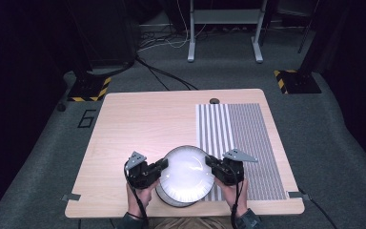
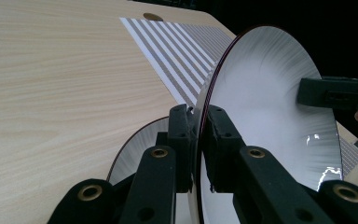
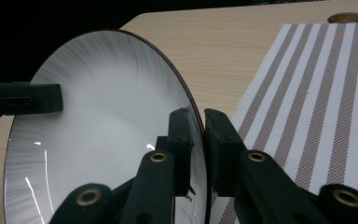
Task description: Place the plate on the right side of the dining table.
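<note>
A white plate [image 1: 187, 172] with a dark rim and fine grey ribbing is held between both grippers near the table's front edge. My left gripper [image 1: 163, 164] is shut on its left rim, and my right gripper [image 1: 209, 161] is shut on its right rim. In the left gripper view the jaws [image 2: 199, 121] pinch the plate [image 2: 265, 93] edge, with the right gripper across it. Just below it lies a second white plate [image 2: 135, 149]. In the right gripper view the jaws [image 3: 200, 123] clamp the rim of the plate [image 3: 107, 112].
A striped grey and white placemat [image 1: 240, 143] covers the right part of the wooden table [image 1: 143, 124]. A round cable hole [image 1: 214, 101] sits at the far edge. Beyond the table are carpet, cables and stand feet.
</note>
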`<act>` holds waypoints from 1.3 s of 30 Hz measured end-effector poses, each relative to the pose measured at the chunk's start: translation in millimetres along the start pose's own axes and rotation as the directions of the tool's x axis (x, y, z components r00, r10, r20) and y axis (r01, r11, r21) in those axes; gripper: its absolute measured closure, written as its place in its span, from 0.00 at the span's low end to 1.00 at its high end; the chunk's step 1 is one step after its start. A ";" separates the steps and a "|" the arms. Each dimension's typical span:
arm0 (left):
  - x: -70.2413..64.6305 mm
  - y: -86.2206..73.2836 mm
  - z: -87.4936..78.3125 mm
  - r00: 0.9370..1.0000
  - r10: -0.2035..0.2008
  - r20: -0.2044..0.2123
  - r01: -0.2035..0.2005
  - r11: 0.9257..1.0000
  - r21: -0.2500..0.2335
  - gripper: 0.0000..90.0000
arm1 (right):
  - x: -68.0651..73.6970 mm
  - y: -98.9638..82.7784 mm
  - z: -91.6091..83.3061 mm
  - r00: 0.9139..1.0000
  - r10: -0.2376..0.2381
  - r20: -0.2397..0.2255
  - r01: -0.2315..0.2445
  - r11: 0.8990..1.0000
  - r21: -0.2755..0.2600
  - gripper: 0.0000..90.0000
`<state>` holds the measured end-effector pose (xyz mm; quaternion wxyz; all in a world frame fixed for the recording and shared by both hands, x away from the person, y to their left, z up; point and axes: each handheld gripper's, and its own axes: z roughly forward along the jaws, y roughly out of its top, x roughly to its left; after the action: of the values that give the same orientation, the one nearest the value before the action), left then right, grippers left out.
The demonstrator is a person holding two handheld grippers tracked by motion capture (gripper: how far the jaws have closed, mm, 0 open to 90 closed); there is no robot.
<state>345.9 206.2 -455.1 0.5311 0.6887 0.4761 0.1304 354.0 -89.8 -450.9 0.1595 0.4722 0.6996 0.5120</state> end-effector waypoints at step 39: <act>-22.1 19.1 33.9 0.996 0.038 0.075 -0.040 0.999 0.017 0.90 | -23.1 9.0 -28.4 0.996 -0.007 0.083 0.009 1.000 -0.025 0.89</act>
<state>367.7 168.4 -445.2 0.5395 0.7072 0.4434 0.1104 350.1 -124.6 -437.0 0.1966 0.4884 0.6876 0.5001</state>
